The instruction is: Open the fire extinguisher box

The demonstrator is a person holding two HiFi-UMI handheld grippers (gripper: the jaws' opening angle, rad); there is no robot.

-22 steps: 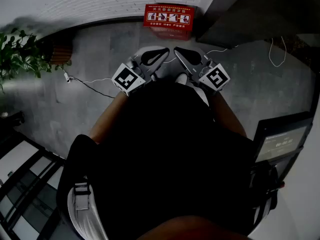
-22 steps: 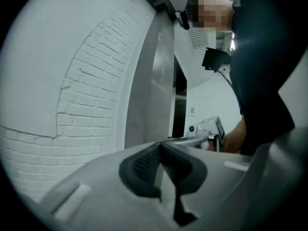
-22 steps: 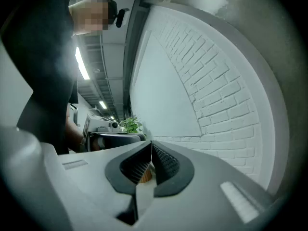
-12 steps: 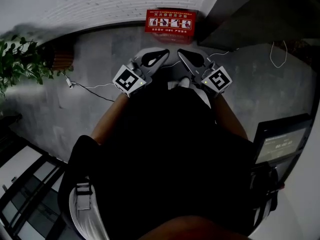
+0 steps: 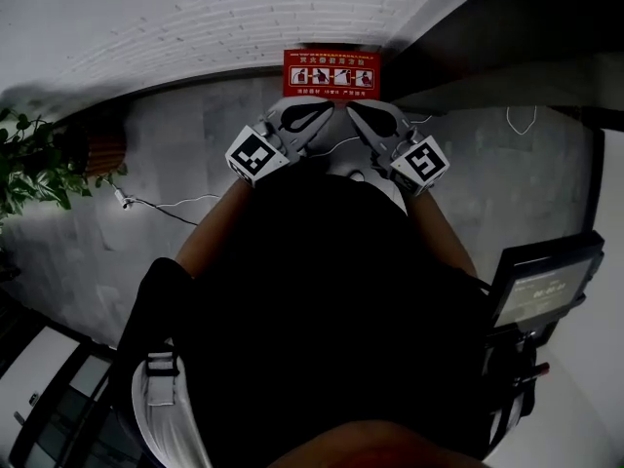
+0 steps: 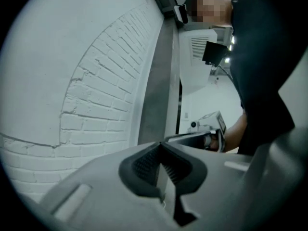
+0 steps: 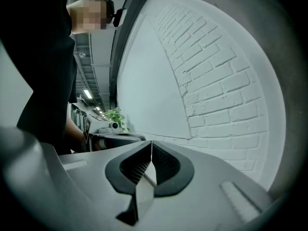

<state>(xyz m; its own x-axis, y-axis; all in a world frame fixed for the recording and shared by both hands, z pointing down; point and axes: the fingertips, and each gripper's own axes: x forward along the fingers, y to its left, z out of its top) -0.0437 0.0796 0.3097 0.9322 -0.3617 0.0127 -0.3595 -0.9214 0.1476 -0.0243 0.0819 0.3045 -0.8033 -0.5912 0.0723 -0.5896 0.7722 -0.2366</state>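
A red fire extinguisher box (image 5: 331, 73) with white pictograms on its lid stands on the grey floor against the white brick wall. In the head view my left gripper (image 5: 330, 108) and right gripper (image 5: 349, 108) are held side by side just in front of the box, their tips pointing toward each other. Both are shut and hold nothing. The left gripper view shows its jaws (image 6: 160, 144) meeting tip to tip before the brick wall, with the other gripper (image 6: 207, 129) beyond. In the right gripper view the jaws (image 7: 151, 143) are likewise closed and empty.
A potted green plant (image 5: 34, 159) stands at the left. A white cable (image 5: 161, 206) trails over the floor left of the person, and another white cable (image 5: 522, 120) lies at the right. A dark machine with a screen (image 5: 542, 286) is at the right edge.
The box has come nearer in the head view, and both grippers have moved up until they sit right in front of it. Both jaws stay closed.
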